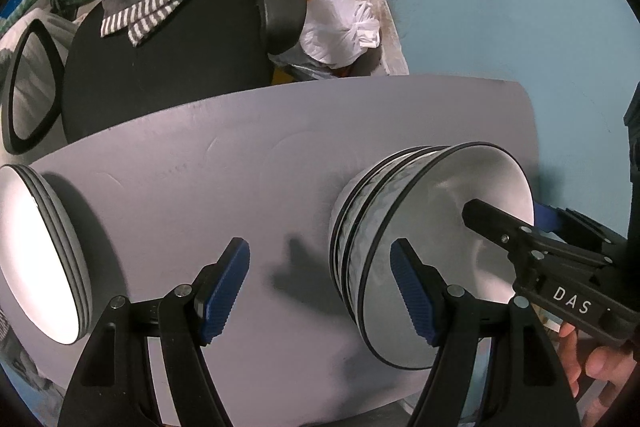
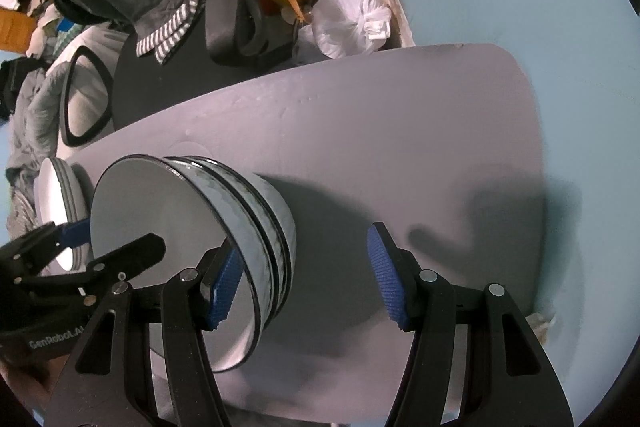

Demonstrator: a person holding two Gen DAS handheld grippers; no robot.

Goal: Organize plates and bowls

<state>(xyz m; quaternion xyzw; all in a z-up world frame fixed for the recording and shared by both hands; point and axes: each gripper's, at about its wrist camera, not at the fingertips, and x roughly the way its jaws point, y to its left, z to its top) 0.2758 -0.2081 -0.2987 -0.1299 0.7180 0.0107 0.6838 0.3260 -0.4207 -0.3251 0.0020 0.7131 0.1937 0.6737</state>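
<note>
Bowls (image 1: 424, 259) sit nested in one stack toward the tabletop's (image 1: 240, 155) right edge, plates (image 1: 44, 255) stacked at its left edge. Left gripper (image 1: 320, 291) and right gripper (image 2: 304, 291) both hover spread, pinching nothing. Sorting looks nearly finished.

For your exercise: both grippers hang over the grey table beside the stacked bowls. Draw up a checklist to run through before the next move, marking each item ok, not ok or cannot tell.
1. Left gripper open with nothing between its blue pads: ok.
2. Right gripper open, gripping nothing: ok.
3. Stack of white black-rimmed bowls nested evenly on the grey table: ok.
4. Stack of white black-rimmed plates fully on the table: cannot tell, it sits near the edge and is partly cut off.
5. Each gripper has a finger close beside the top bowl's rim; contact: cannot tell.
6. Free table surface between the two stacks: ok.
</note>
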